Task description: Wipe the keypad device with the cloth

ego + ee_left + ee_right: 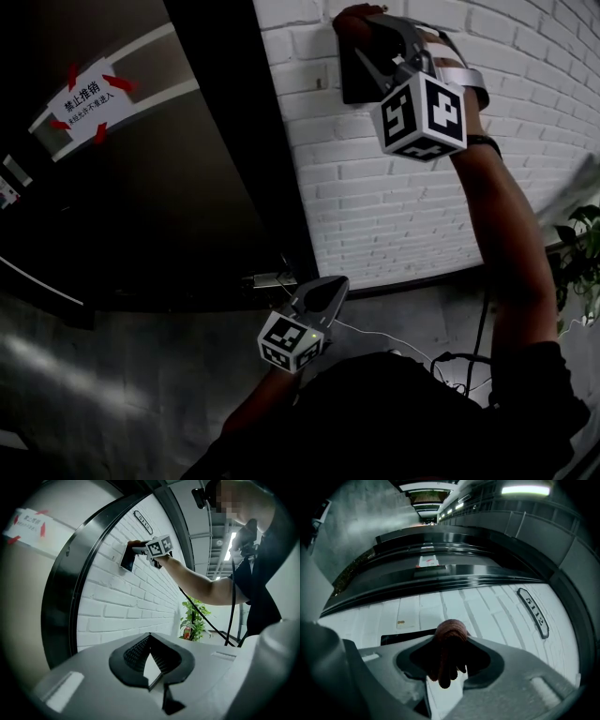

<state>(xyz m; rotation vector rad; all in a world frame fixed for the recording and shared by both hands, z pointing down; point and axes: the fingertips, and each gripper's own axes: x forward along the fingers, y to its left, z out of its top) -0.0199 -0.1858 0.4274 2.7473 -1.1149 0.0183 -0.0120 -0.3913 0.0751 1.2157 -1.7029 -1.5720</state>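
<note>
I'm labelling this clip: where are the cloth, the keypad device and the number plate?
cloth (449,633), right gripper view, its bunched top.
keypad device (126,559), left gripper view, its dark front face.
number plate (533,612), right gripper view, middle of the plate.

We stand in a building corridor: white-painted brick wall (394,206), dark door (187,187) with taped notice (86,98), oval number plate (533,612).

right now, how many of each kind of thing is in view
grippers: 2, left gripper and right gripper
cloth: 1
keypad device: 1
plant: 1
number plate: 1
paper notice: 1
total: 7
</note>
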